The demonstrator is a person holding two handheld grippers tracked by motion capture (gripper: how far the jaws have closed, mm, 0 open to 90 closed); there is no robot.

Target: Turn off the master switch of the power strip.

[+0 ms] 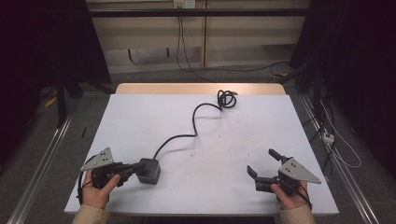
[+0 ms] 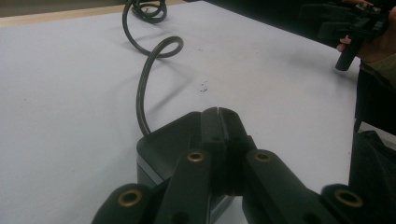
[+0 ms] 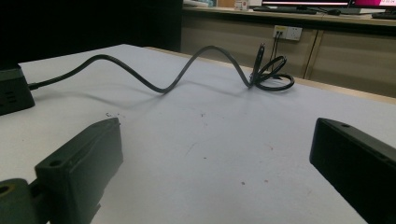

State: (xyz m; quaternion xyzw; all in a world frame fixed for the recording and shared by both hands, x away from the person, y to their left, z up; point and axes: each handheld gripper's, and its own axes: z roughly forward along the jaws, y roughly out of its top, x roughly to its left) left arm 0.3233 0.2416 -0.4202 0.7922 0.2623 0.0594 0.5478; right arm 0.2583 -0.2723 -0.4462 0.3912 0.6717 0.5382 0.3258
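Lower left of the high view: left gripper has its jaws pinched together against the boxy black power adapter; real grip, can't tell. Lower right, right gripper gapes wide, holding nothing. Thick black cord snakes to the top-centre coil, probably coiling's next.

Colours on the table
Matte black boxy power adapter with black rubber cable; pale grey-white tabletop speckled with dark flecks; tan wooden far edge.
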